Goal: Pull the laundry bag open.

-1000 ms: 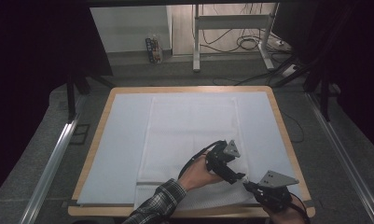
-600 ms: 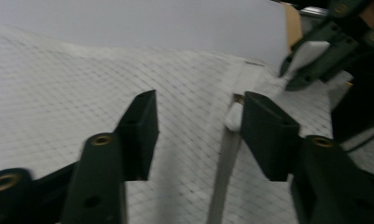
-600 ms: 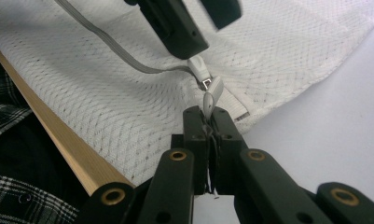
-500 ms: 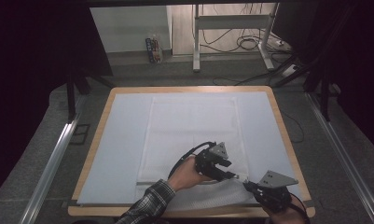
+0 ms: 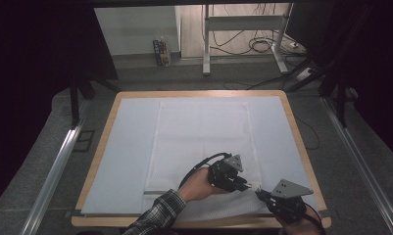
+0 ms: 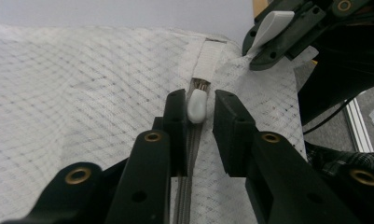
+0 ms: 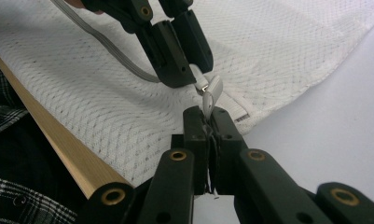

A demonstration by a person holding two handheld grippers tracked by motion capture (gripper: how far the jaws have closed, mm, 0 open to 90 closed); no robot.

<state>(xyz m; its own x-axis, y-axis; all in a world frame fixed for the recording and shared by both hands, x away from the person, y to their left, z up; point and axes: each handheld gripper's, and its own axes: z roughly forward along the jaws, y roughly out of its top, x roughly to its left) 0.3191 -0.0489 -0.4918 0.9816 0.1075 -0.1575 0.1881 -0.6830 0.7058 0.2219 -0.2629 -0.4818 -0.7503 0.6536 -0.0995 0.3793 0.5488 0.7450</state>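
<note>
**Mesh bag on the bench**

White mesh zip bag (image 5: 201,147) lies flat on a pale sheet (image 5: 125,147) over the wood-edged bench (image 5: 101,132). Left tongs (image 6: 198,109) have been closing around the white zip pull (image 6: 196,103). Right tongs (image 7: 208,122) pinch the bag's corner tab. Grey floor, cables behind.

A wooden-rimmed table (image 5: 110,127) carries a pale blue-white sheet (image 5: 128,147) across nearly its whole top, and directly upon that sheet lies a white mesh laundry bag (image 5: 201,132), spread flat, running from the far middle to the near edge.
</note>
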